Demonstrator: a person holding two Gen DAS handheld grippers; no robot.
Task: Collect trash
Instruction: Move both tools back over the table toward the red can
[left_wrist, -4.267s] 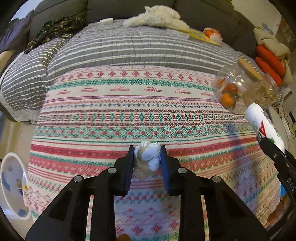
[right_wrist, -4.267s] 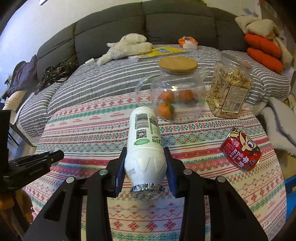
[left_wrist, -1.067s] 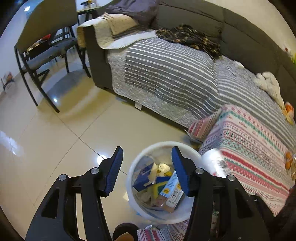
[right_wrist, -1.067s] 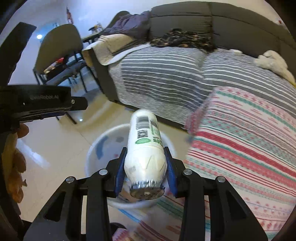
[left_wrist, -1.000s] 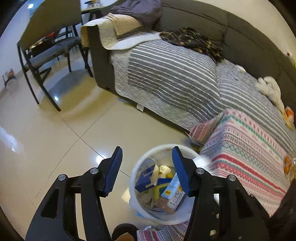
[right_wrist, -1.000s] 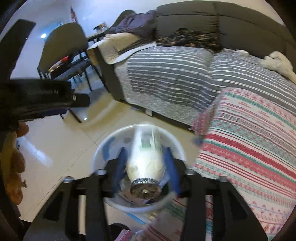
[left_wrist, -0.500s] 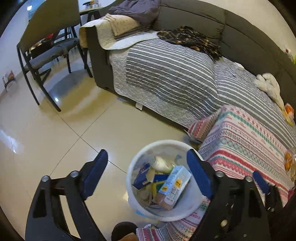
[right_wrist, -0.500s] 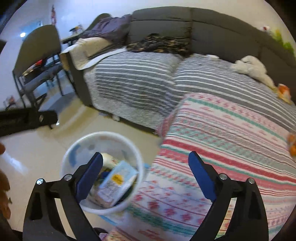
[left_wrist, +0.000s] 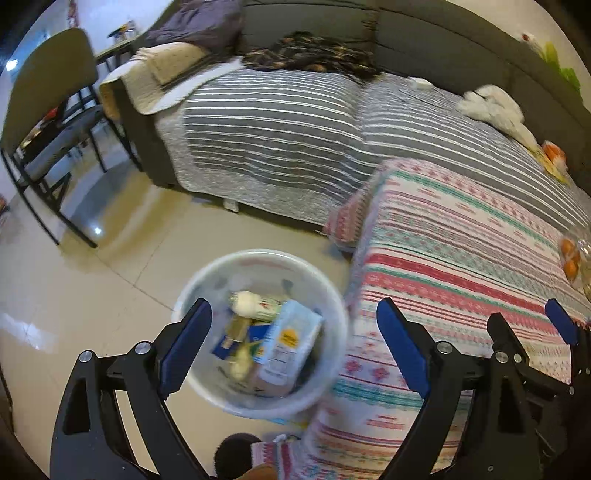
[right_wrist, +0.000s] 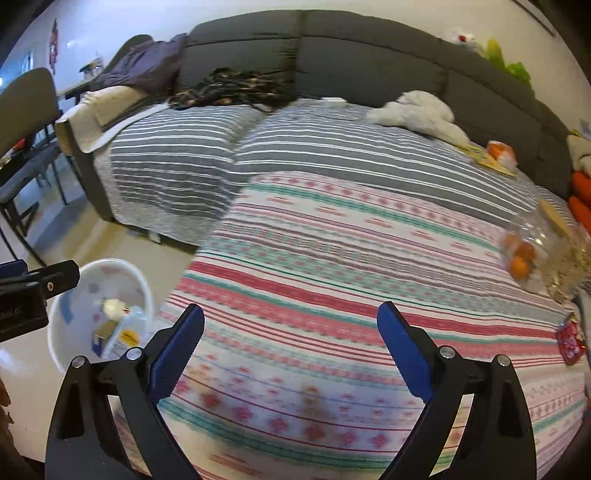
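While your left gripper (left_wrist: 291, 347) hangs over it with both jaws spread wide and nothing between them, the white bin (left_wrist: 207, 280) sits on the glossy tile floor (left_wrist: 110, 266) just off the corner of the patterned tablecloth (left_wrist: 461, 266). Inside it lies the trash: a white bottle (left_wrist: 255, 304) toward the bin's 12 o'clock, a pale blue carton (left_wrist: 288, 343) leaning across the middle, and a jumble of smaller blue and yellow scraps at about 9 o'clock that is too blurred to name.

Your right gripper (right_wrist: 290, 349) is spread wide as well — empty, its blue pads (right_wrist: 402, 350) hovering above the cloth-covered table. From that wrist view the bin (right_wrist: 66, 306) lies at about 8 o'clock, partly behind the black body of your left gripper, with the bottle (right_wrist: 114, 307) and carton (right_wrist: 125, 336) visible inside it. In the left wrist view, the right gripper (left_wrist: 528, 332) shows at about 4 o'clock.

On the far side of the table, near 3 o'clock, a clear jar of oranges (right_wrist: 524, 254) stands, and a small red packet (right_wrist: 570, 341) lies on the cloth nearer you, at 4 o'clock. Beyond the table runs a grey sofa (right_wrist: 369, 62) under a striped cover (right_wrist: 332, 147), with a white plush toy (right_wrist: 421, 114) at 1 o'clock and dark clothing (right_wrist: 229, 88) at 11 o'clock. A chair (left_wrist: 44, 92) stands on the tiles at 10 o'clock in the left view.
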